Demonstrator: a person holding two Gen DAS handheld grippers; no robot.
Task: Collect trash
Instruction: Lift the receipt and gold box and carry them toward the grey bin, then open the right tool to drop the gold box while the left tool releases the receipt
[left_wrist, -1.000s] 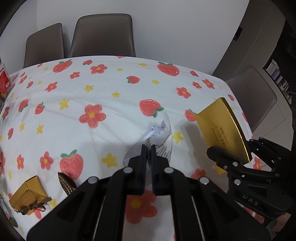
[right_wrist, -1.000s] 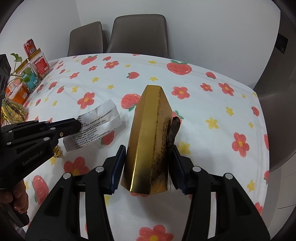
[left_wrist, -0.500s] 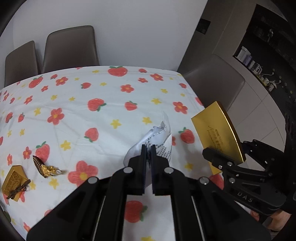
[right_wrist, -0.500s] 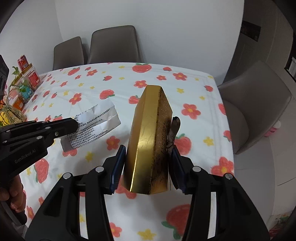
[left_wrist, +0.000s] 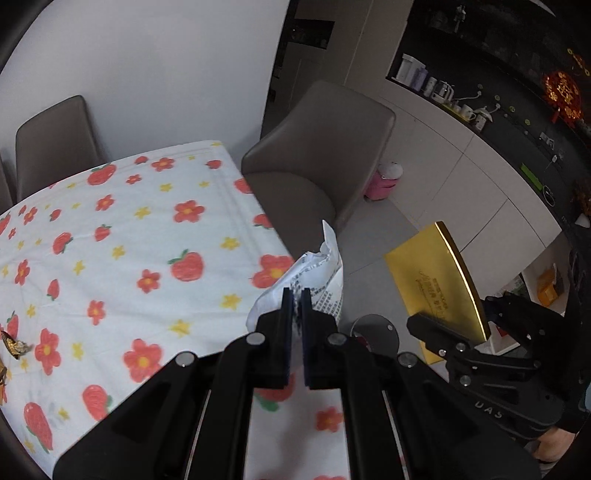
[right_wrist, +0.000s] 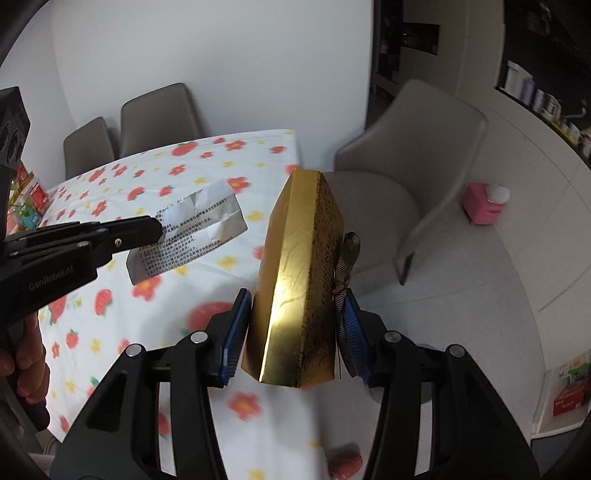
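Since the earlier frame both grippers have swung off the bench toward the floor beyond its edge. The left gripper has its fingers pressed together on a crumpled printed paper; the right gripper pinches a gold box between its fingers. Both items are lifted clear and in transit. On the bench, a gold foil wrapper remains uncollected at its far left. No bin can be identified.

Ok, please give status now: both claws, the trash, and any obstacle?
Left claw shut on printed paper. Right claw shut on gold box. Nothing blocking; grey chair beside table.
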